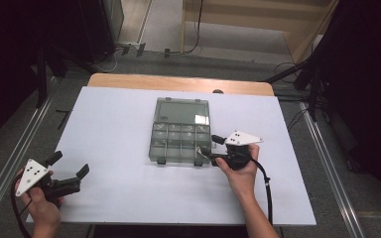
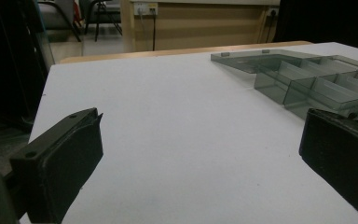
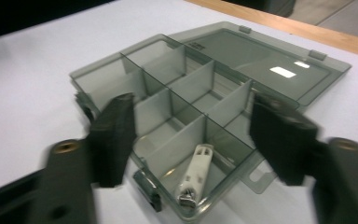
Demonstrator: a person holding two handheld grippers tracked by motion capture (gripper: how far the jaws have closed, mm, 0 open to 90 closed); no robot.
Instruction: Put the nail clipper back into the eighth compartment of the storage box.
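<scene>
A smoky clear plastic compartment box (image 1: pixel 180 133) lies open in the middle of the white table, its lid (image 1: pixel 182 111) folded flat toward the far side. A small white clip-like piece with a metal tip (image 3: pixel 195 175) lies in a corner compartment of the box (image 3: pixel 168 98), nearest the right gripper. My right gripper (image 1: pixel 211 146) is open at the box's near right corner, with its jaws held above that compartment (image 3: pixel 196 121). My left gripper (image 1: pixel 69 164) is open and empty at the table's near left, apart from the box (image 2: pixel 317 79), jaws spread wide (image 2: pixel 203 140).
The white sheet (image 1: pixel 114 129) covers a wooden table whose far edge (image 1: pixel 178 83) shows. Bare white surface lies between my left gripper and the box. Black stands and cables flank the table on both sides.
</scene>
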